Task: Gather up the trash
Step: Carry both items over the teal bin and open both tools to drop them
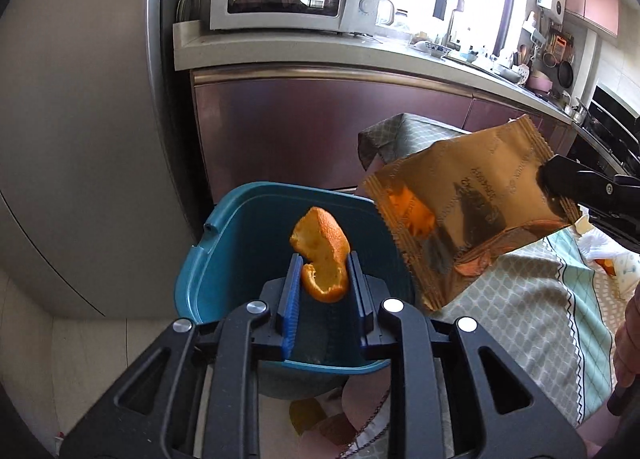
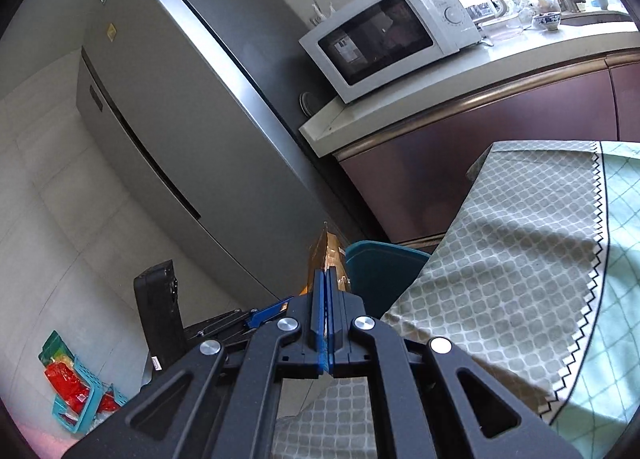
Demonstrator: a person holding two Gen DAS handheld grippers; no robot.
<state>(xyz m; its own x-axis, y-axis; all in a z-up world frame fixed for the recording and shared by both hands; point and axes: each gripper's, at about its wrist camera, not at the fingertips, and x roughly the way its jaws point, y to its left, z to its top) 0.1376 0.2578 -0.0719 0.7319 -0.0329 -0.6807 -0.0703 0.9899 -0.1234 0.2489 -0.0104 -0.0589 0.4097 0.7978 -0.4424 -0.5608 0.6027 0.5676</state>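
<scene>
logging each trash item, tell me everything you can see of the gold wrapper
The gold wrapper is a shiny, metallic-looking foil packet with crimped, serrated edges and faint print on its face. It looks flat and empty, creased, and mirrors orange from the peel nearby. The right gripper is shut on its right edge, holding it in the air, tilted, above the tablecloth's edge and beside the teal bin. Nothing else touches it. In the right wrist view it shows edge-on between the closed blue pads.
</scene>
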